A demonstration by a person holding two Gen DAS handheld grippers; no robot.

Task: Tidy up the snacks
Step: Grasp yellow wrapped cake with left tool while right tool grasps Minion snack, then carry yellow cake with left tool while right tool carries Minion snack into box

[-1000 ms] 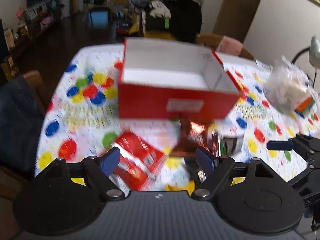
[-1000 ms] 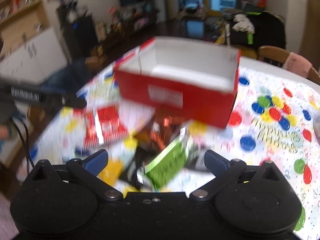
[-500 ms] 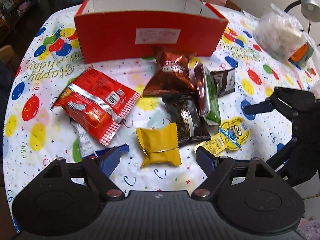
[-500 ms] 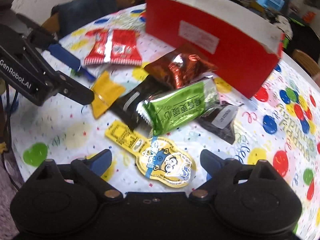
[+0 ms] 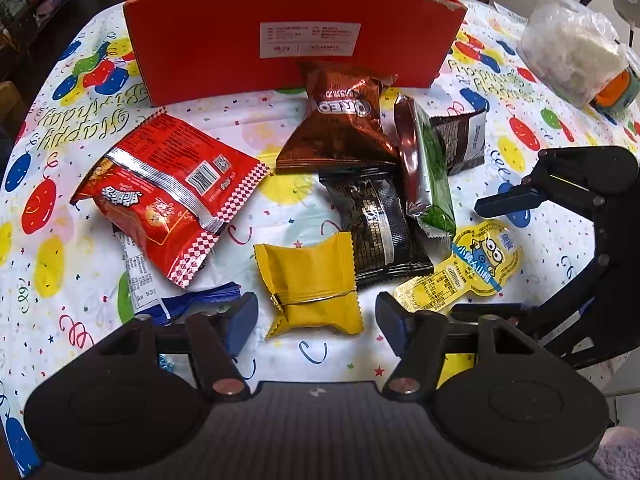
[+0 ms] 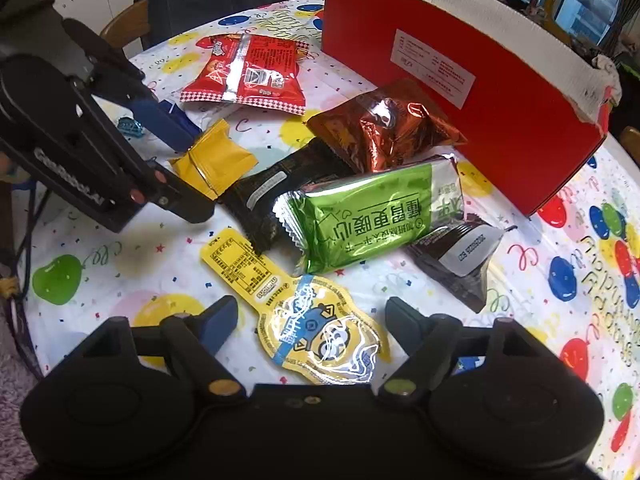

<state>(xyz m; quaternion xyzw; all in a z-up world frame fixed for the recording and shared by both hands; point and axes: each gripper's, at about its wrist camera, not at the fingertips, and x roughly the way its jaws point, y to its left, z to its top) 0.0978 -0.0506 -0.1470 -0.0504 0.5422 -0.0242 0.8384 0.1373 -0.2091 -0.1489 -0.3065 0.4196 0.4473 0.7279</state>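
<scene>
While both grippers point steeply down at the table, the snacks lie loose on the balloon-print tablecloth (image 5: 56,264) in front of the red box (image 5: 208,48), none inside that I can see. The left gripper (image 5: 316,322) has its jaws apart and they have just been closing; the yellow packet (image 5: 308,280) sits between the blue fingertips (image 5: 240,320), pads not touching it yet. The right gripper (image 6: 312,322) is also spread, jaws just been closing, with the round end of the yellow cartoon pouch (image 6: 320,336) between its fingers; no contact visible.

Layout in the left wrist view: red chip bag (image 5: 168,196) at left, lying over a white-and-blue wrapper (image 5: 148,288). Brown Oreo bag (image 5: 340,120) just in front of the box wall. Black packet (image 5: 376,224) in the middle, its near corner beside the yellow packet. Green packet (image 5: 430,168) leans on the black one's right edge, and a dark packet (image 5: 464,140) is behind it. The cartoon pouch lies right of the black packet, with the right gripper's finger hanging over it.

A clear plastic bag (image 5: 572,56) with something white in it sits far right on the table, well apart from the snacks. In the right wrist view, a chair (image 6: 132,28) with dark cloth stands behind the table.
</scene>
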